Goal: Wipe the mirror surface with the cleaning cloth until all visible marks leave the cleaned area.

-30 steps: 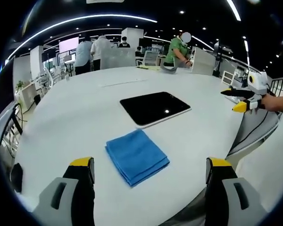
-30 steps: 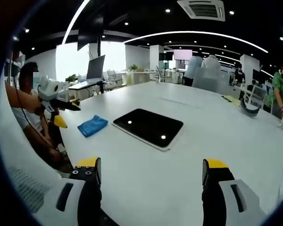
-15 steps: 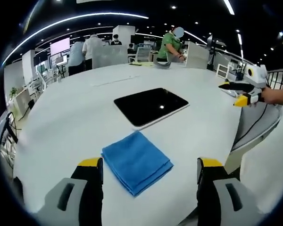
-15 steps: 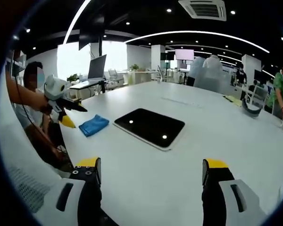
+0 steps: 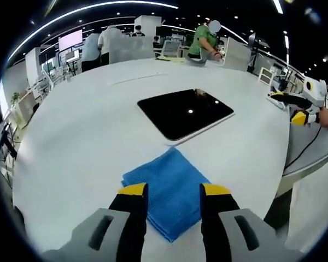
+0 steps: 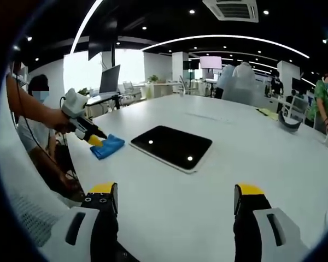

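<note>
Soft, light folded cleaning cloth between part-closed left gripper fingers, not yet pinched; best gripped at near edge; right gripper wide open, empty.

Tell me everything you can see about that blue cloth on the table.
The blue cloth is a soft-looking, folded square with layered edges, lying flat on the white table near its edge, just short of the dark mirror, not touching it. The left gripper has its yellow-tipped jaws right over the cloth, partly closed with a gap between them; in the right gripper view they reach its near end. Whether they grip it yet is unclear.
</note>
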A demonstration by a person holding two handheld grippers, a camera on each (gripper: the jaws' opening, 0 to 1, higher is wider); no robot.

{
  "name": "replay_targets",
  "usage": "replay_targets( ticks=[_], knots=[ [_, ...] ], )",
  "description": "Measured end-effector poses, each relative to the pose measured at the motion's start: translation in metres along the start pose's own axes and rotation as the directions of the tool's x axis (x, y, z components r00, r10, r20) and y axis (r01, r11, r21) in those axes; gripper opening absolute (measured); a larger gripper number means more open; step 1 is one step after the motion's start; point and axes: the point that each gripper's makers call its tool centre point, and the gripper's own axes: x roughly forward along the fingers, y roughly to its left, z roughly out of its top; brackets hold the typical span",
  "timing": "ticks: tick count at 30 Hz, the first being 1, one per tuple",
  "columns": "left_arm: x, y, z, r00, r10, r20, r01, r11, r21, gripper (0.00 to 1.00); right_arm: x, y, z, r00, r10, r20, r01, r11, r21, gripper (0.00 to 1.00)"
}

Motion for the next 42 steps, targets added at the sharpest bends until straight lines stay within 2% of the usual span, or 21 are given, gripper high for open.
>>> replay_targets(
  ticks=[2,4,6,7,8,10,12,15,20,25,27,31,35,38,42],
  knots=[
    [0.004,0.002,-0.002,1.000,0.005,-0.018,-0.005,1.000,0.015,0.36,0.000,0.001,-0.001,1.000,0.000,-0.001,0.000,1.000,0.006,0.87],
    [0.006,0.005,-0.008,0.998,0.015,-0.065,-0.011,0.998,0.059,0.34,0.000,0.002,-0.002,1.000,0.002,-0.006,-0.002,1.000,0.005,0.87],
    [0.010,0.004,-0.014,0.996,0.009,-0.089,0.000,0.995,0.105,0.34,0.000,0.004,-0.002,1.000,0.007,-0.009,-0.007,1.000,0.001,0.87],
    [0.011,0.005,-0.012,0.997,0.012,-0.078,0.001,0.987,0.162,0.34,0.000,0.005,-0.002,1.000,0.008,-0.009,-0.008,1.000,0.001,0.87],
    [0.011,0.005,-0.013,0.997,0.016,-0.081,-0.002,0.985,0.175,0.33,-0.001,0.005,-0.002,1.000,0.009,-0.009,-0.009,1.000,0.002,0.87],
    [0.010,0.005,-0.012,0.997,0.015,-0.080,-0.005,0.991,0.132,0.33,-0.001,0.006,-0.002,1.000,0.009,-0.011,-0.009,1.000,0.002,0.87],
    [0.010,0.005,-0.013,0.997,0.016,-0.077,-0.003,0.988,0.157,0.32,-0.002,0.006,-0.003,1.000,0.007,-0.011,-0.007,1.000,0.006,0.87],
    [0.010,0.006,-0.013,0.997,0.018,-0.072,-0.008,0.990,0.143,0.30,-0.002,0.006,-0.004,1.000,0.005,-0.015,-0.005,1.000,0.008,0.87],
    [0.010,0.008,-0.013,0.997,0.018,-0.075,-0.007,0.988,0.153,0.14,-0.002,0.006,-0.003,1.000,0.009,-0.016,-0.009,1.000,0.006,0.87],
    [0.010,0.008,-0.013,0.997,0.019,-0.073,-0.007,0.988,0.157,0.13,-0.002,0.004,-0.002,1.000,0.009,-0.014,-0.009,1.000,0.007,0.87],
    [0.010,0.008,-0.013,0.997,0.022,-0.081,-0.009,0.989,0.150,0.09,-0.001,0.003,0.000,1.000,0.010,-0.011,-0.010,1.000,0.008,0.87],
    [0.008,0.005,-0.013,0.996,0.030,-0.083,-0.015,0.985,0.171,0.07,-0.001,0.002,0.000,1.000,0.011,-0.009,-0.011,1.000,0.005,0.87],
    [0.003,0.000,-0.007,0.998,0.027,-0.064,-0.015,0.984,0.179,0.06,-0.002,0.000,0.001,1.000,0.008,-0.002,-0.007,1.000,0.012,0.87],
    [0.001,-0.001,0.005,0.999,0.021,-0.038,-0.014,0.984,0.177,0.06,-0.003,-0.002,-0.001,1.000,0.005,0.001,-0.005,1.000,0.019,0.87],
    [0.003,0.000,0.029,1.000,0.015,-0.011,-0.013,0.983,0.182,0.06,-0.003,-0.001,-0.004,1.000,0.008,-0.003,-0.007,1.000,0.025,0.87]
  ],
)
